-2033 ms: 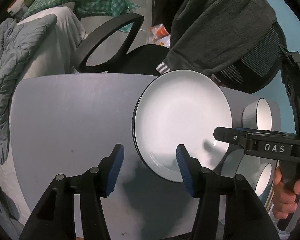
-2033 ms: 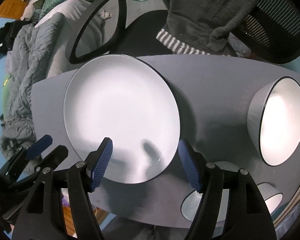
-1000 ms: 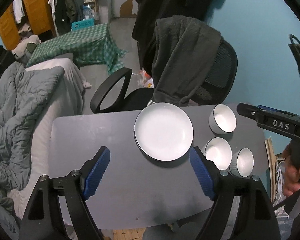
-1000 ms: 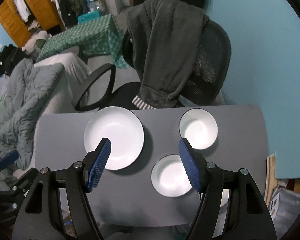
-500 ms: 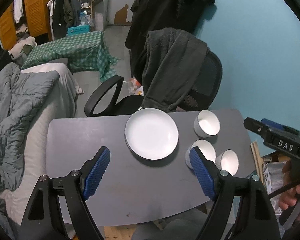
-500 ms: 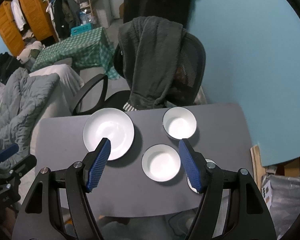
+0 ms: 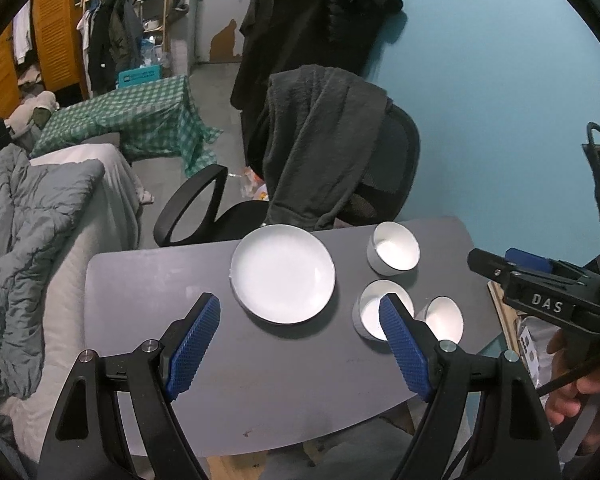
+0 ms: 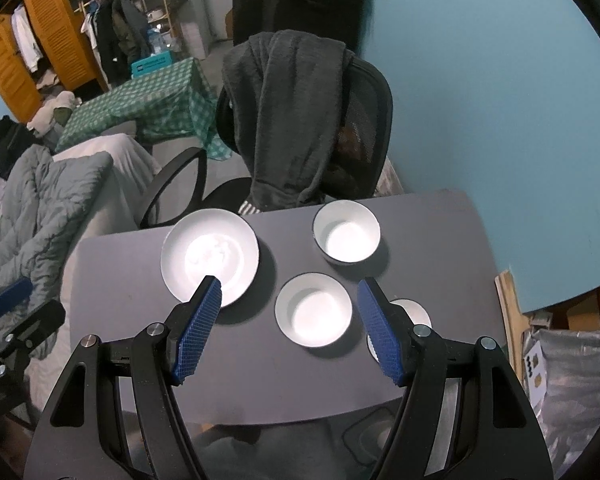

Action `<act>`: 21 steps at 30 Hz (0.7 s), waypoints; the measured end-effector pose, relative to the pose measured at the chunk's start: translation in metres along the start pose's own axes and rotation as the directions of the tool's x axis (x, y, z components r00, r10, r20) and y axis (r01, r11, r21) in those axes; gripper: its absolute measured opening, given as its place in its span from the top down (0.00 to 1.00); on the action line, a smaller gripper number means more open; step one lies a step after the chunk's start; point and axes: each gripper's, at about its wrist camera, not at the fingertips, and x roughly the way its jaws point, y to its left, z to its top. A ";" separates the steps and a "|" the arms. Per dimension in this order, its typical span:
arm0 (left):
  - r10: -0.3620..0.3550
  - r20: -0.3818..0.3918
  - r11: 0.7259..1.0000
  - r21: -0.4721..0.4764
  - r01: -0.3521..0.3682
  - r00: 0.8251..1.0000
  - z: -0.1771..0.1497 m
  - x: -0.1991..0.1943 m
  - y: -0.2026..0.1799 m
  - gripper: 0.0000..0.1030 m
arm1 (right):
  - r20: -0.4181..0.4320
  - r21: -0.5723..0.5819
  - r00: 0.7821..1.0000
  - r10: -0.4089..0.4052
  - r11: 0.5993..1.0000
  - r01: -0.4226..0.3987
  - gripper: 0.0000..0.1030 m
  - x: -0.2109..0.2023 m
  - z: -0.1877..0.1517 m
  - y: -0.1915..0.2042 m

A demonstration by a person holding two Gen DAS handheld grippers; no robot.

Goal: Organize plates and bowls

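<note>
Blue walls back our grey table, with a chair under a dark hoodie behind it. We see the plate near the far edge and three bowls to its right: far bowl, middle bowl and near bowl. Our left gripper and right gripper hang above the table, jaws spread wide and holding nothing.

A dark hoodie drapes the office chair behind the table.
</note>
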 end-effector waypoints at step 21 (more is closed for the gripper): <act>-0.096 -0.049 0.984 0.144 0.102 0.994 0.004 0.012 -0.049 0.20 | 0.008 0.154 0.997 -0.081 0.985 0.079 0.32 -0.014 -0.023 -0.049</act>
